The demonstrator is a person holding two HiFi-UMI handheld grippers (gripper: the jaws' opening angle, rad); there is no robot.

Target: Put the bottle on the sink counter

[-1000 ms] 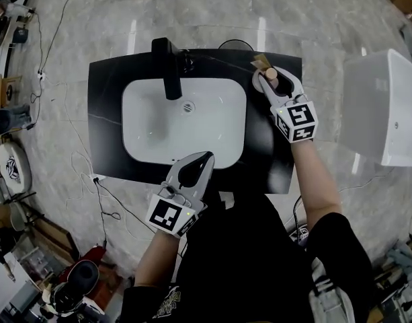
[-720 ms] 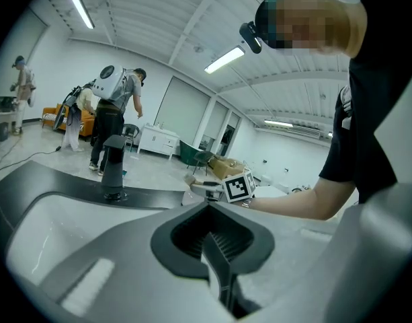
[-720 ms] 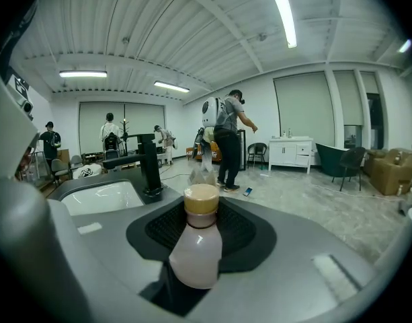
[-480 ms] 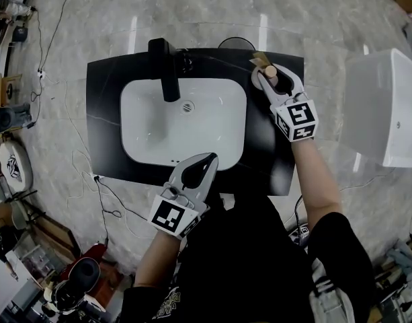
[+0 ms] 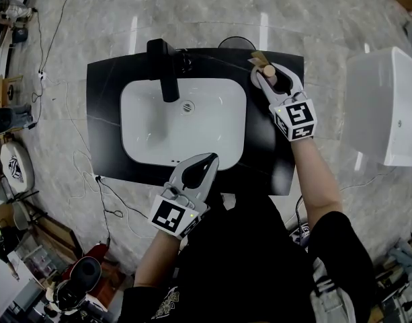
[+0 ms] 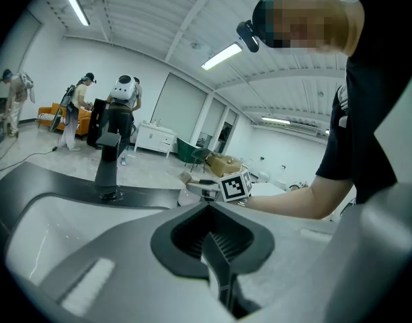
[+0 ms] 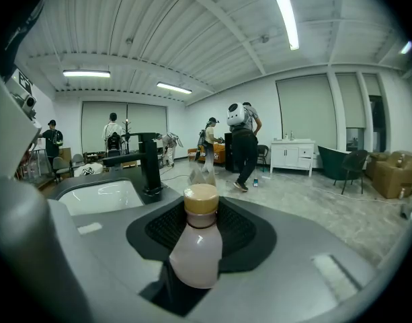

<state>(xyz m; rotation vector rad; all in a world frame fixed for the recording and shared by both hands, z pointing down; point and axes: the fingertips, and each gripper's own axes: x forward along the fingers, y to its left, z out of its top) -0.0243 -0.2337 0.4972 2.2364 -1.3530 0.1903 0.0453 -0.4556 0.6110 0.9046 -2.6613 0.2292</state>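
**Bottle position.** The bottle (image 7: 195,247), pale-bodied with a tan cap, is clamped at its body between the jaws of the right gripper (image 5: 271,78). It sits over the back right corner of the black sink counter (image 5: 273,153). No view shows whether its base touches the surface.

**Left gripper.** The left gripper (image 5: 195,170) hangs at the counter's front edge. Its jaws are pressed together with nothing between them.

**Hazards.**
- Opening the jaws before the base is seated would probably let the bottle drop and topple.
- The placement point is near the counter's back and right edges, so a toppled bottle could roll off either edge, or inward toward the white basin (image 5: 185,123).
- A small tan object (image 5: 258,58) lies just beside the bottle. Setting the base partly on it would likely leave the bottle tilted.
- Withdrawing the jaws sideways could drag the bottle over.

**Markings.** No label or print is visible on the bottle. The gripper cubes carry only black-and-white square markers, and no brand can be read anywhere
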